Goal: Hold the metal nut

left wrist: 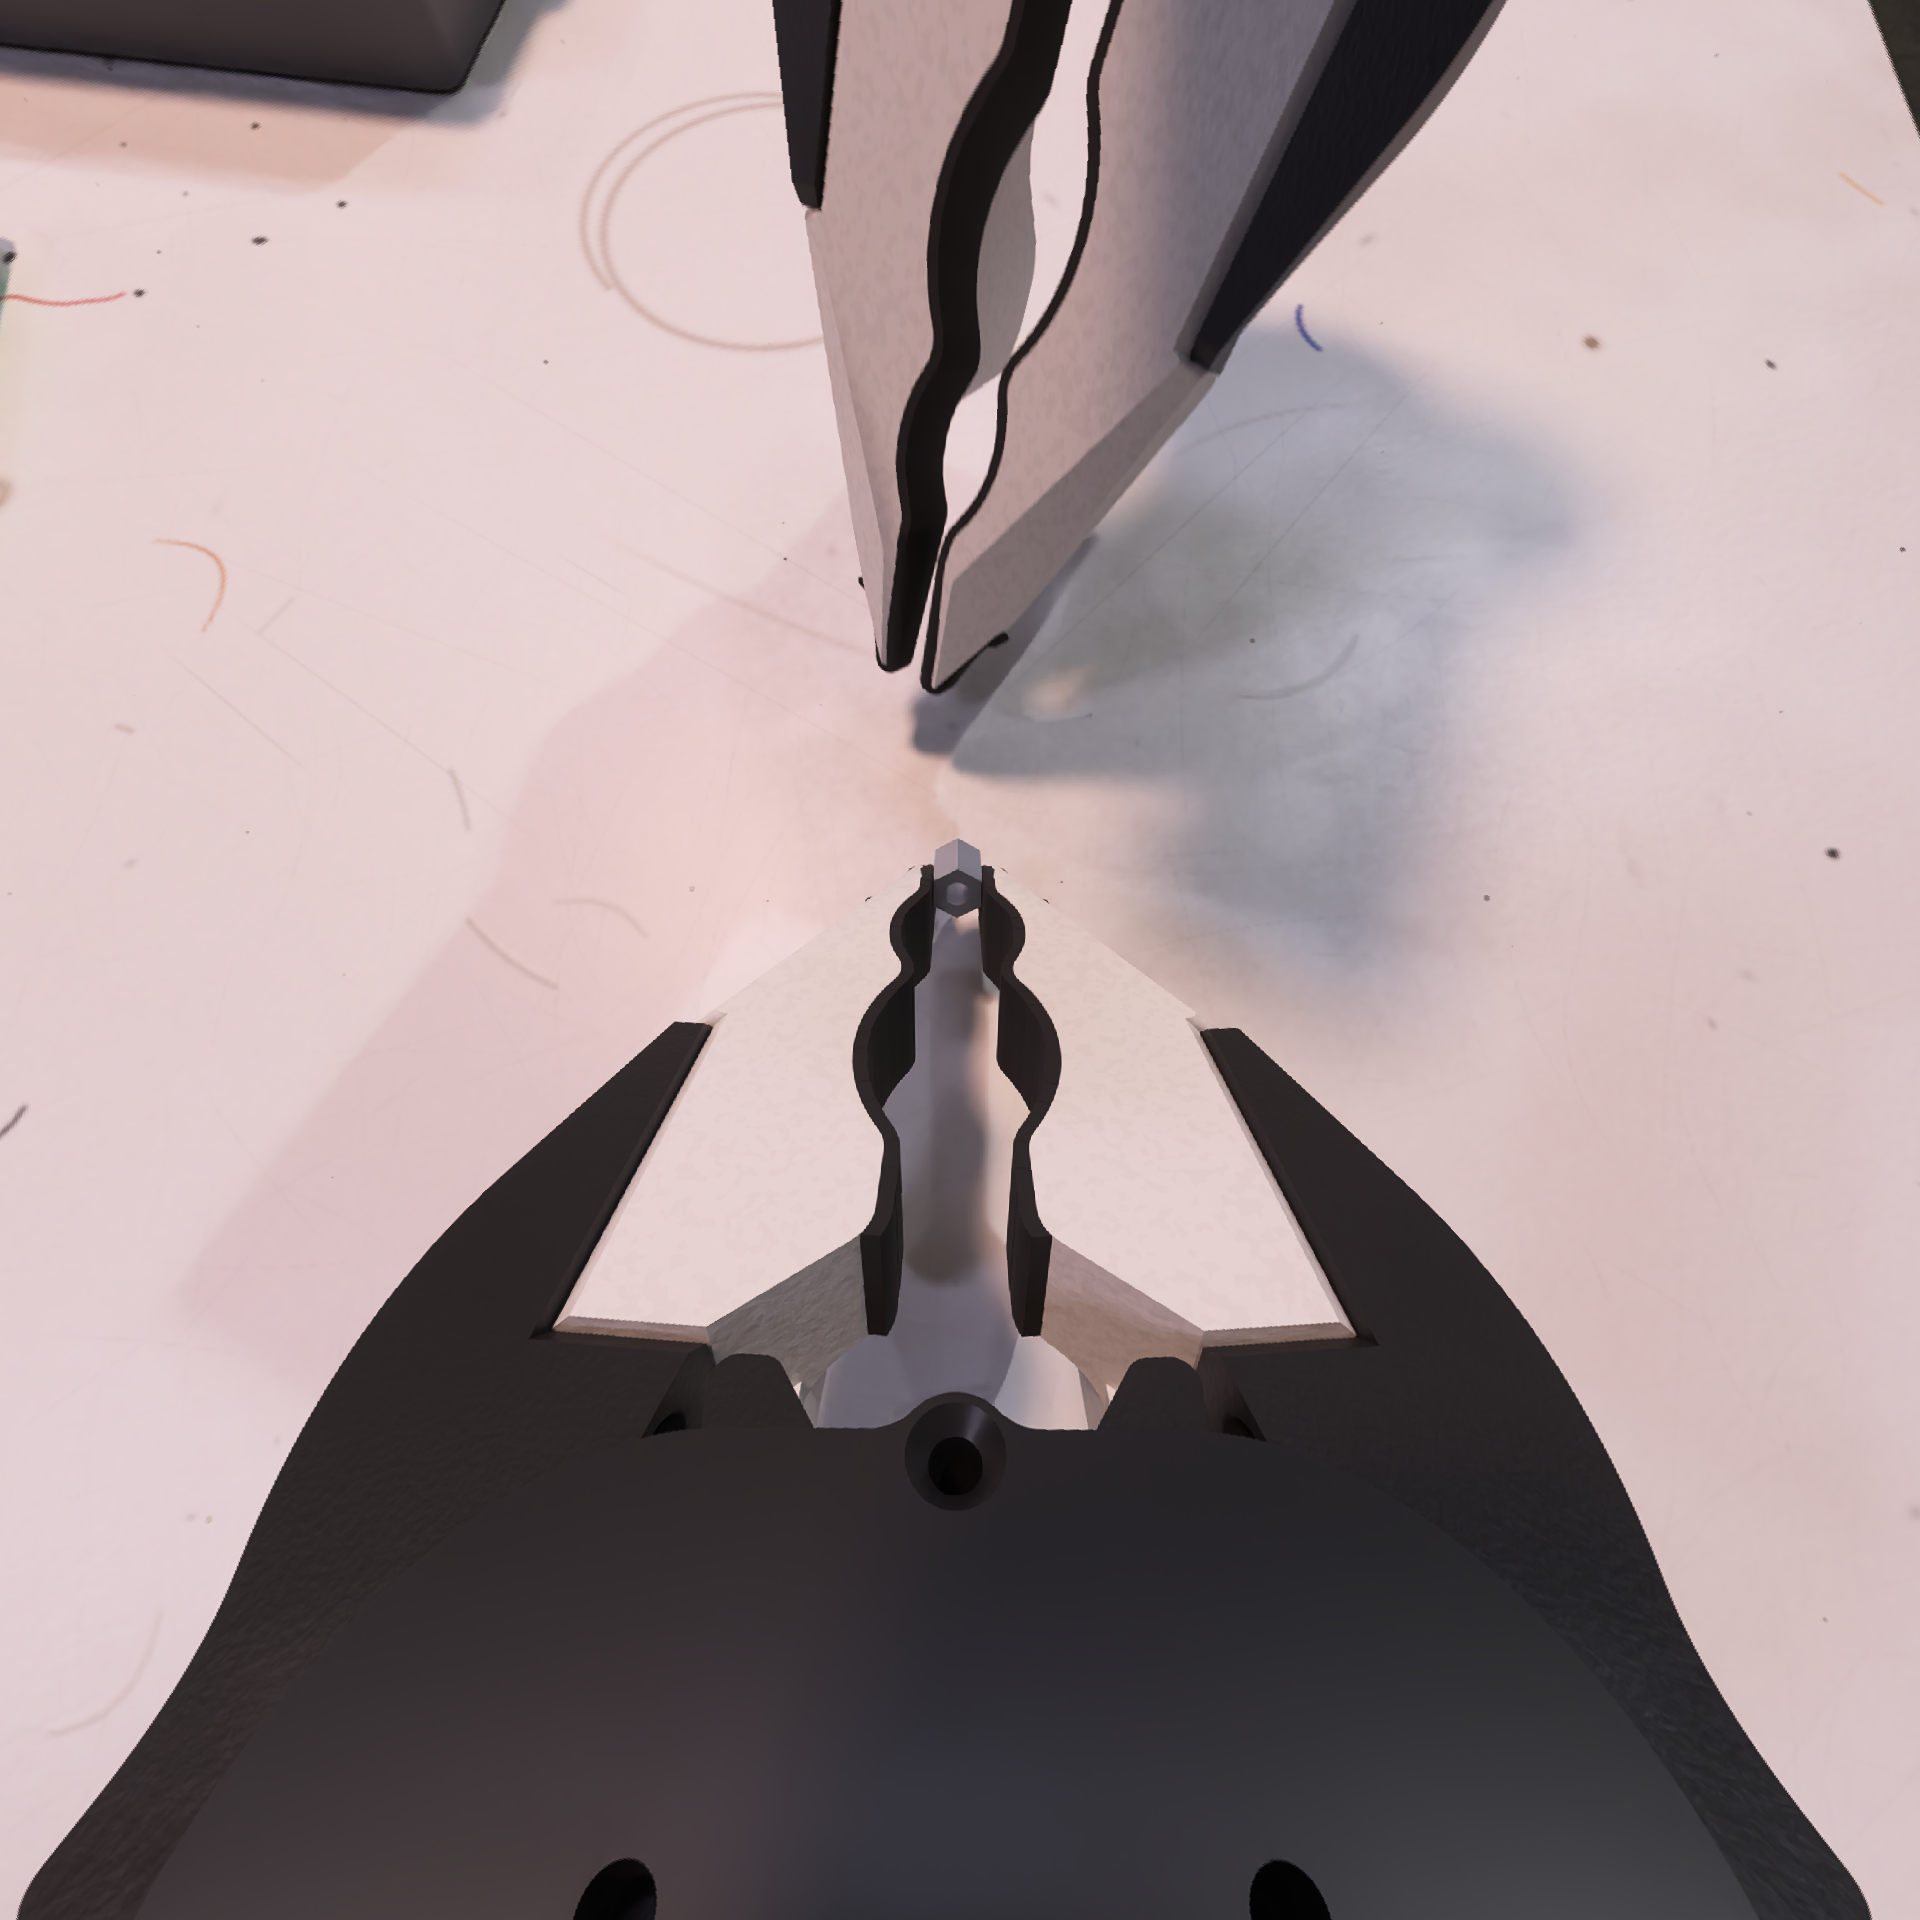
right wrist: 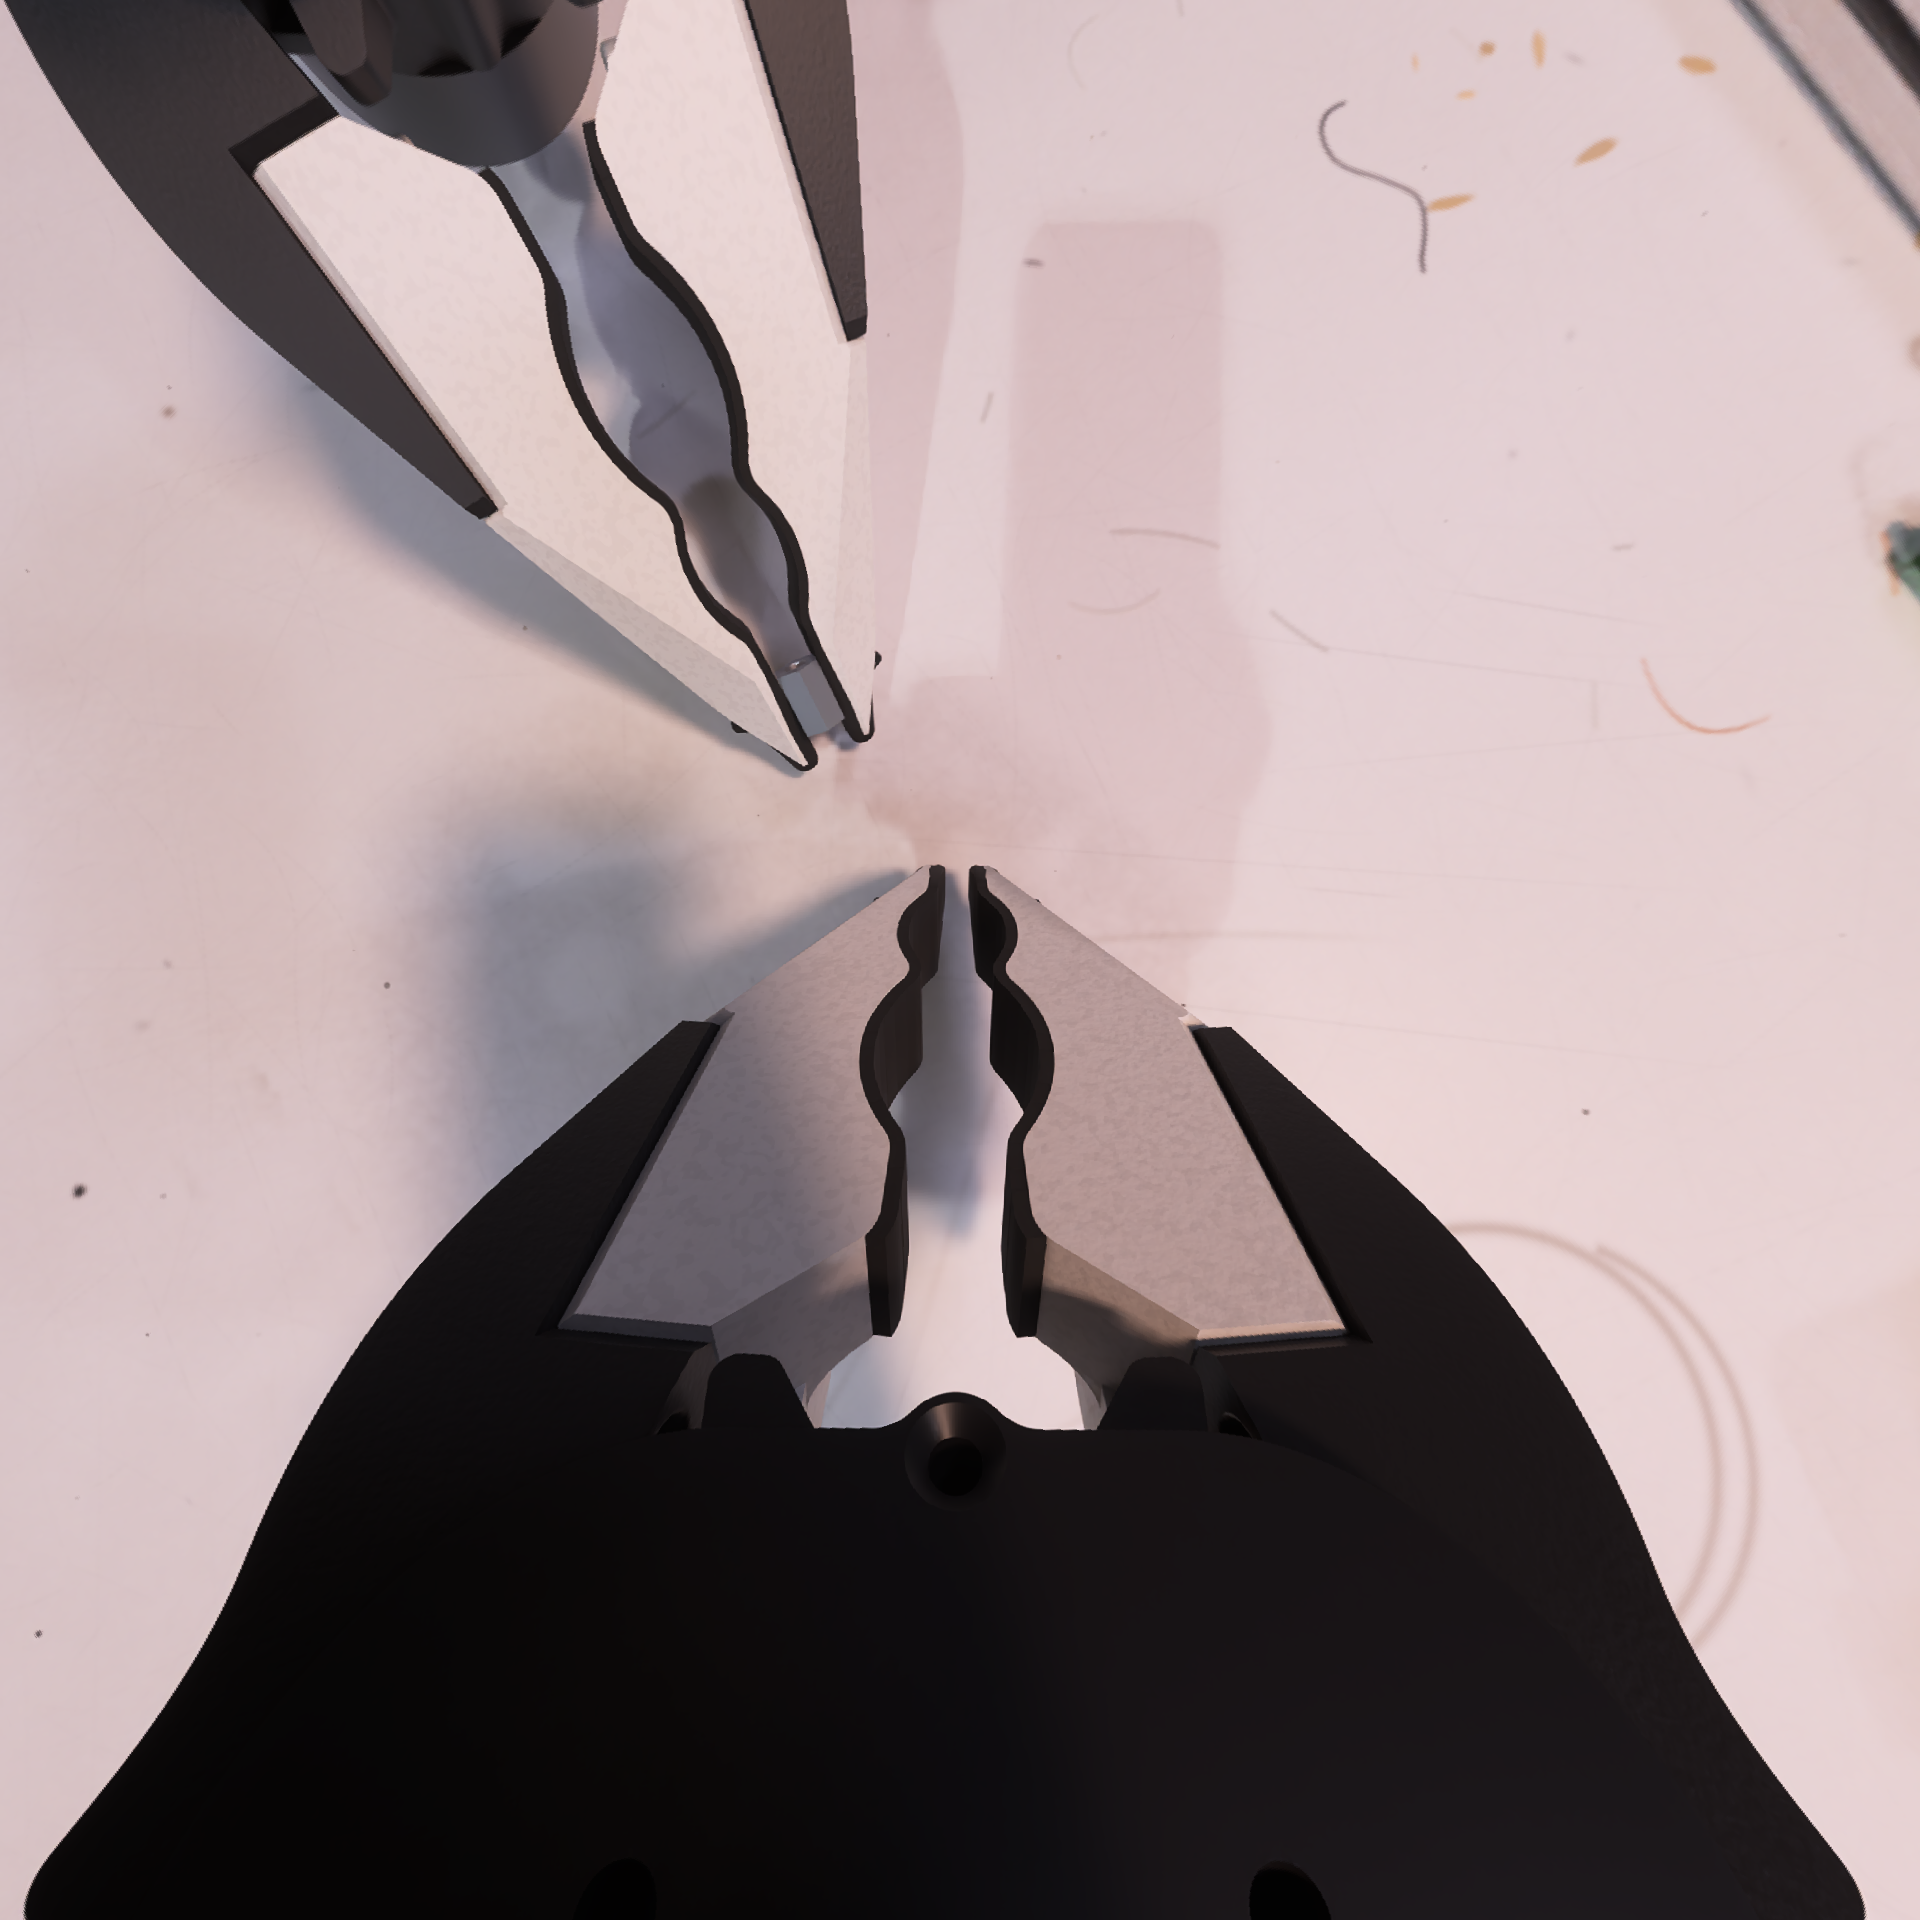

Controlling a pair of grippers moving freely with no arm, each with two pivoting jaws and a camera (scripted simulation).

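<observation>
The metal nut (left wrist: 957, 878) is a small hexagonal part with a central bore, clamped at the very tips of the left gripper (left wrist: 957, 883), whose jaws are closed on its opposite sides. From the right wrist view the same nut (right wrist: 809, 698) shows as a pale grey block wedged between that gripper's fingertips, just above the bench (left wrist: 364, 623). Judged by its size and material, the nut is light, rigid and not fragile, but its smooth flats are likely slippery; the safest hold is across two parallel flats, with the bore left clear, as the present grip appears to do. Because only the extreme tips engage it, a slight tilt or loss of pressure could let it pivot or drop. The right gripper (right wrist: 954, 878) stands opposite, tips near the left gripper's tips but apart from them; its jaws are drawn almost together with a narrow gap and nothing between them. A dark flat object (left wrist: 239, 42) lies at the far left corner of the bench.
</observation>
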